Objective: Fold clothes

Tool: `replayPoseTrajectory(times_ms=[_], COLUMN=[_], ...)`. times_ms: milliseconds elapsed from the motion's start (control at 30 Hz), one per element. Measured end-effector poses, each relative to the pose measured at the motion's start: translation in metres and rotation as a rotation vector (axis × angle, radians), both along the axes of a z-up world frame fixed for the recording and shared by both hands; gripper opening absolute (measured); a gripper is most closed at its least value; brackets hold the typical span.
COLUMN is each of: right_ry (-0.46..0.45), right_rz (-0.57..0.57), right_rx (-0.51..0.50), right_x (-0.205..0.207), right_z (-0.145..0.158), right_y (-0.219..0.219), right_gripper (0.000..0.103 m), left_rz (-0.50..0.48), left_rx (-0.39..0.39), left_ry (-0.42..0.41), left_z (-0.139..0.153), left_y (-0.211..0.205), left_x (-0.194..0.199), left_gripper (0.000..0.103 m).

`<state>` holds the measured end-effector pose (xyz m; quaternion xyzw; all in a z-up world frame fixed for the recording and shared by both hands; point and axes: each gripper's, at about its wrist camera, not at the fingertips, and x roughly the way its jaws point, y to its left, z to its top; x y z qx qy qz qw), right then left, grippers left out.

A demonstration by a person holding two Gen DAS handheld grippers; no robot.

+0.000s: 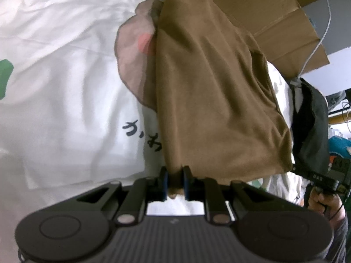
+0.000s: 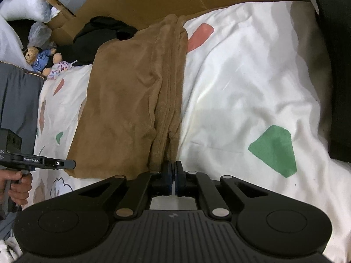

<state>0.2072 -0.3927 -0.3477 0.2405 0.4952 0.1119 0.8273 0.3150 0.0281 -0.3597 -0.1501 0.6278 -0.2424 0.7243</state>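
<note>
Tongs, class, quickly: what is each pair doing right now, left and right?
Left tongs: closed on the brown garment.
Right tongs: closed at the garment's edge; whether they pinch cloth cannot be told.

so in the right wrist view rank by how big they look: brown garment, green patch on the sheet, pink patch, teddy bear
1. brown garment
2. green patch, though it is nearer the camera
3. pink patch and teddy bear: look alike in size, both far off, so unranked
</note>
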Motion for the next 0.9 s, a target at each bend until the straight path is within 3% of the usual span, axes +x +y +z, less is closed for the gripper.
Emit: replayPoseTrajectory(times_ms=[367,500,633,900], right_ry=[0.025,0.042,0.035,0.035], right_rz=[-0.085,-0.076,-0.040,0.007], right_rx=[0.063,0.095,0.077,0.068], right_x=[0.008,0.014,0.012,0.004], right_z=[-0.015,-0.025,-0.024,-0.012], right_y=[-0.010,-0.005,-0.003,-0.004], right_gripper=[0.010,0.010,0.003,0.003], left_rz=[0.015,0.012,-0.004,-0.044], left_rx=[-0.009,-0.009,-0.026,-0.036], left_ry=[0.005,0.004,0.001,-0.007], left_z=[-0.008,-0.012,-0.009,0.000], left_y=[-0.004,-0.007,-0.005,0.001], left_x=[0.002,0.003,0.002,0.002], left_gripper=[0.019,0.019,0.010,0.010])
